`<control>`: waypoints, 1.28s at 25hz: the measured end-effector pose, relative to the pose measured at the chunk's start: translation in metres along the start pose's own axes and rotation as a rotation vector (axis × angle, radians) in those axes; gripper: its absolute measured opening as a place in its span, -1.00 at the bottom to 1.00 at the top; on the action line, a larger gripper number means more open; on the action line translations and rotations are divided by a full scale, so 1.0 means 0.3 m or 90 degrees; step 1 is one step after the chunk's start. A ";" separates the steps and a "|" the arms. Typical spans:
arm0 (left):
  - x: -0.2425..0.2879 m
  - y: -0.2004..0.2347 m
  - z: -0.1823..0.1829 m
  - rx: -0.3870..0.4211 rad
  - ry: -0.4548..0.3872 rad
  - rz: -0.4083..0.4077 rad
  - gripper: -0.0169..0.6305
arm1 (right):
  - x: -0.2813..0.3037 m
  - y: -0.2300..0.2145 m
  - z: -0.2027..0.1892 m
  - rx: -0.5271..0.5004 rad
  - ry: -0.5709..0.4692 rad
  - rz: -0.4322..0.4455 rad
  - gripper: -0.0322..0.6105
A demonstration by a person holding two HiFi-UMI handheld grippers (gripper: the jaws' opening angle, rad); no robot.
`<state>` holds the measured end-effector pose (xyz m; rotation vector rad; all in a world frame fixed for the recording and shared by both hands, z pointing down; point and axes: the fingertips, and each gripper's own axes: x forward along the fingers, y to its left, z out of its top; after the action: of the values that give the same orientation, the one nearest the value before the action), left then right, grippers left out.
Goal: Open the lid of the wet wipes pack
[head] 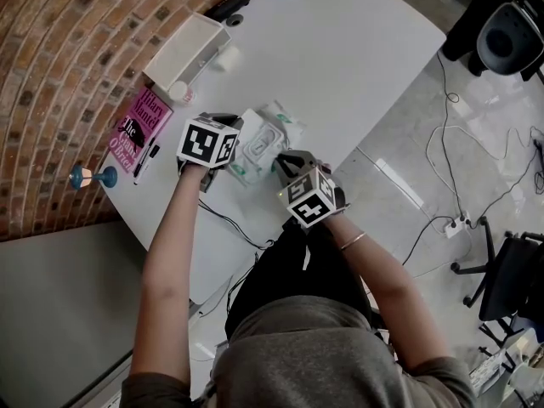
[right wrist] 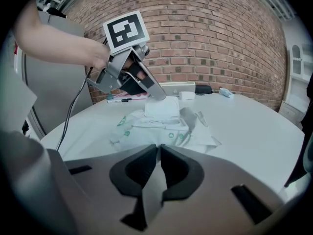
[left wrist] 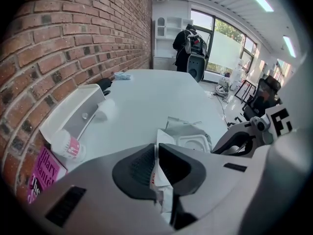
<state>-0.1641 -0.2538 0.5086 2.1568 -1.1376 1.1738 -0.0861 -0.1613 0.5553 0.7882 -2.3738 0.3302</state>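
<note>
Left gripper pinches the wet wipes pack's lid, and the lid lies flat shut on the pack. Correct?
Not quite. The left gripper does pinch the wet wipes pack by its lid, but the lid stands raised, hinged open, as the right gripper view shows.

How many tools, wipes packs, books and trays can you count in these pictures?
tools: 2, the left tool and the right tool
wet wipes pack: 1
pink book: 1
white tray: 1
total: 5
</note>
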 end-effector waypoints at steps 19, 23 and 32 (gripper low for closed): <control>0.109 0.054 -0.060 -0.018 0.059 -0.009 -0.79 | 0.000 0.004 0.000 -0.005 -0.002 -0.004 -0.79; 0.128 0.049 -0.072 0.013 0.070 0.016 -0.79 | -0.004 0.002 -0.001 -0.005 -0.003 -0.003 -0.79; 0.115 0.043 -0.049 0.040 0.044 0.053 -0.82 | -0.003 0.000 -0.002 -0.006 -0.004 -0.002 -0.79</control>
<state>-0.1713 -0.2669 0.5452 2.1155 -1.1845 1.3270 -0.0852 -0.1605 0.5553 0.7901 -2.3775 0.3159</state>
